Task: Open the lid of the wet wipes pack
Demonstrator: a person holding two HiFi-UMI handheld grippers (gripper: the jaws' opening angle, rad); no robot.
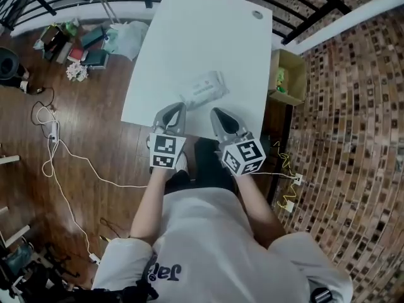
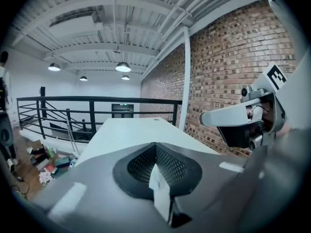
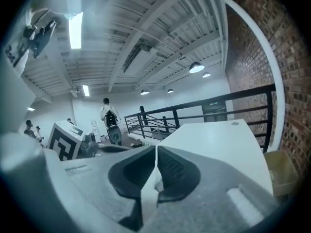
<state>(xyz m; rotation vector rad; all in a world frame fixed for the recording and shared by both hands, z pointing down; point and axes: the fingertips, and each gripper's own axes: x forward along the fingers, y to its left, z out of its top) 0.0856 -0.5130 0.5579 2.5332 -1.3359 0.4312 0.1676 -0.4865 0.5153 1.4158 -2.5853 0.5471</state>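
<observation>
The wet wipes pack, a pale soft packet, lies tilted near the front of the white table. Both grippers hover side by side at the table's near edge, just short of the pack. My left gripper has its jaws together with nothing between them, its tips meeting in the left gripper view. My right gripper is likewise shut and empty. Neither gripper view shows the pack, which is hidden behind the jaws. The right gripper shows at the right of the left gripper view.
A cardboard box stands against the table's right side by the brick wall. Clutter and a white cable lie on the wooden floor at the left. A black railing runs behind the table.
</observation>
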